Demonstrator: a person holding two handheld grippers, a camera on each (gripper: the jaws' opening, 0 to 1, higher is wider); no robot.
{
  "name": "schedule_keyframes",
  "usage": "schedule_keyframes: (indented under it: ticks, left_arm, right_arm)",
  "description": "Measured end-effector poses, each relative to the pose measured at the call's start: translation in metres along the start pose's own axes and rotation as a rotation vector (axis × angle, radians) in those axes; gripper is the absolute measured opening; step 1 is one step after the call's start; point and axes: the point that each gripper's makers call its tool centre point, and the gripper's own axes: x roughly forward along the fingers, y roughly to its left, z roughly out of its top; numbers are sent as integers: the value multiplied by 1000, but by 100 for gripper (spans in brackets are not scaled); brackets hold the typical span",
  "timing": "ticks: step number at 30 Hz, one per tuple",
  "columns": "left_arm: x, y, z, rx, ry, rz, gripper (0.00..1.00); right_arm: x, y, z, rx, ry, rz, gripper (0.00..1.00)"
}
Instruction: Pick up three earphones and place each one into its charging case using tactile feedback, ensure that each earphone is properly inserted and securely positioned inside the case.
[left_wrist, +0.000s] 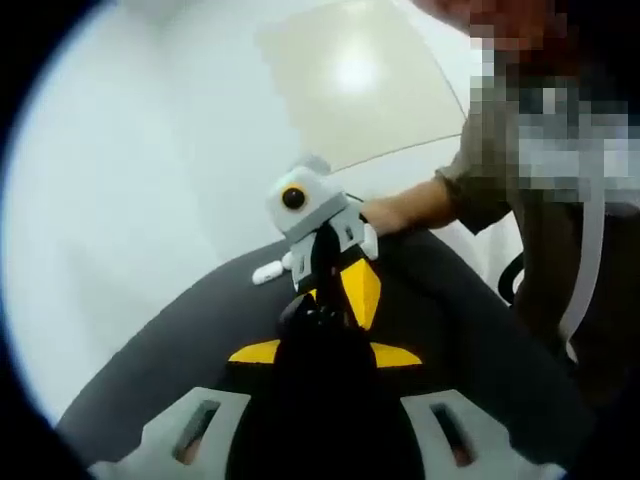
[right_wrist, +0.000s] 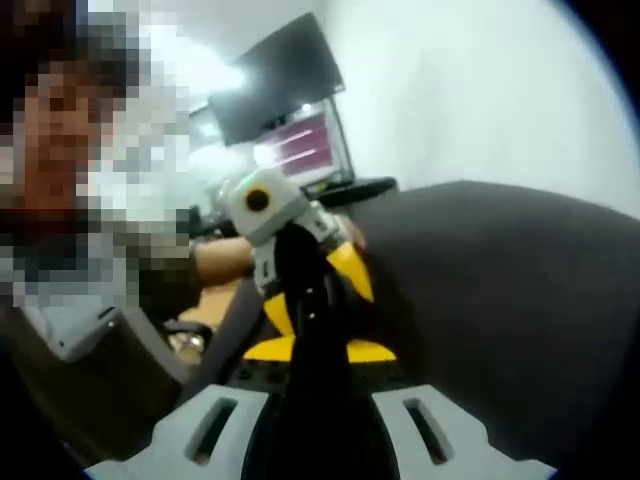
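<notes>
My 2 claws meet tip to tip over dark mat (left_wrist: 480, 330); grip unclear. 1 white earphone (left_wrist: 268, 271) lies beside them.

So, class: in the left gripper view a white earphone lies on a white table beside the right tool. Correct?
No. The table is dark grey, not white, as the left gripper view shows. The white earphone does lie on it beside the right tool.

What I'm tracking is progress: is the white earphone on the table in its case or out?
Out. The white earphone lies bare on the dark table, no case around it.
</notes>
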Motion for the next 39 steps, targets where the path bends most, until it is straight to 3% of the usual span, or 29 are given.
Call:
schedule_keyframes:
  ticks: [4, 5, 11, 20, 25, 29, 33, 39]
  left_arm:
    - [0, 0, 2, 46, -11, 9, 28]
    - [1, -1, 5, 62, -25, 0, 25]
    - [1, 3, 4, 32, -29, 0, 25]
    - [3, 3, 2, 62, -20, 11, 25]
    - [3, 6, -3, 17, 7, 22, 17]
    - [4, 7, -4, 39, 15, 33, 19]
    - [3, 14, 0, 123, 1, 90, 31]
    - [5, 16, 2, 167, -18, 94, 33]
  right_arm:
    - [-1, -4, 0, 44, 2, 7, 17]
    - [-2, -6, -1, 95, 1, -10, 17]
    - [0, -4, -1, 95, 0, 18, 17]
    - [1, -6, 0, 91, -11, 25, 18]
    - [-3, -12, 9, 42, -70, -7, 23]
    - [-5, -13, 12, 126, -83, 8, 22]
    - [-8, -25, 13, 353, -83, 1, 18]
    - [-6, -23, 12, 342, -85, -9, 18]
